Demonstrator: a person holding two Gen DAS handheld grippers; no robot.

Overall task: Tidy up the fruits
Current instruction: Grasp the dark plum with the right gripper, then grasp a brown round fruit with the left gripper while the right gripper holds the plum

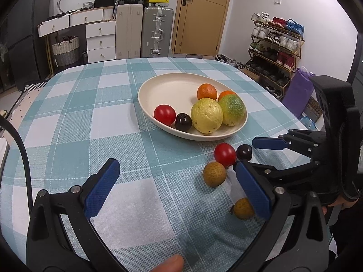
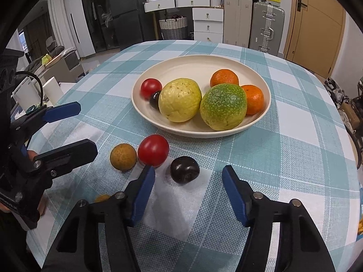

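Two tools, one per hand, hover over a table [image 2: 306,136] under a teal-and-white checked cloth.

Right tool [image 2: 188,181]: jaws parted, blue pads clear of everything; nothing grasped. A dark plum [image 2: 185,169] lies on the cloth between and just ahead of its fingertips, touching neither. The left fingertip [image 2: 147,176] sits just below a red tomato [image 2: 153,150].

Left tool [image 1: 179,181]: jaws spread wide, released, nothing between them but bare cloth. Its right pad [image 1: 254,190] stands just in front of a brown-speckled fruit [image 1: 242,208] and beside a second speckled fruit [image 1: 214,174].

Loose fruit on the table, in front of the dish: red tomato, dark plum, two speckled brown fruits. Tomato and plum lie next to each other; the nearer speckled fruit lies just beside the tomato.

Cream oval dish [image 2: 177,65], further back at table centre, holding: one yellow guava-like fruit [image 2: 180,99], one green-yellow fruit [image 2: 223,106], two oranges [image 2: 224,77] at the rear, one small red tomato [image 2: 150,88] and one dark plum [image 2: 155,99] touching it.

Background: white drawers, suitcases, wooden door, shoe rack.
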